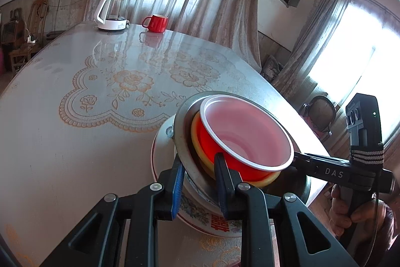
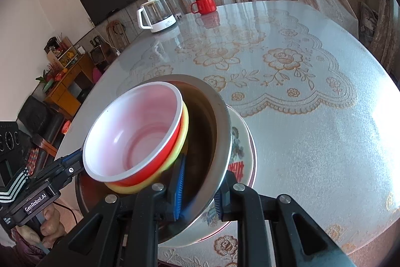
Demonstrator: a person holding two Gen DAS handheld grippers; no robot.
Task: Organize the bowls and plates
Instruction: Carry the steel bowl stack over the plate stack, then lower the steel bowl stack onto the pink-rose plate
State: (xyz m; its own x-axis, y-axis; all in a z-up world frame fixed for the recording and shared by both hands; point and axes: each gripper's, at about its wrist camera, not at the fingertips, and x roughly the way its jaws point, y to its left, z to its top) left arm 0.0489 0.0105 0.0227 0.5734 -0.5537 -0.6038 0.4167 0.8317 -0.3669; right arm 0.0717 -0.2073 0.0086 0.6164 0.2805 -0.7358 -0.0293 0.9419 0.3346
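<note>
both grippers clamp opposite rims of the wide steel bowl (image 2: 215,116): left gripper (image 1: 197,182) and right gripper (image 2: 200,192), fingers narrowly apart. nested inside sit a yellow bowl (image 2: 183,131) and red white-lined plastic bowl (image 2: 135,131), over the patterned ceramic plate (image 2: 241,142) on the desk (image 2: 312,142). stacking looks nearly done; only placement seems left.

The left tool (image 1: 198,175) straddles the rim of a steel bowl (image 1: 180,126), one blue-padded finger (image 1: 177,189) outside the rim and the other inside. Nested in the steel bowl are a yellow bowl (image 1: 196,134) and, on top, a red bowl with a white inside (image 1: 246,125). The stack sits on a floral plate (image 1: 162,154) on the counter (image 1: 62,142). The right tool (image 1: 312,162) reaches in from the right, its tips hidden behind the red bowl. At the counter's far edge stand a glass kettle (image 1: 112,13) and a red mug (image 1: 155,23), just apart.
</note>
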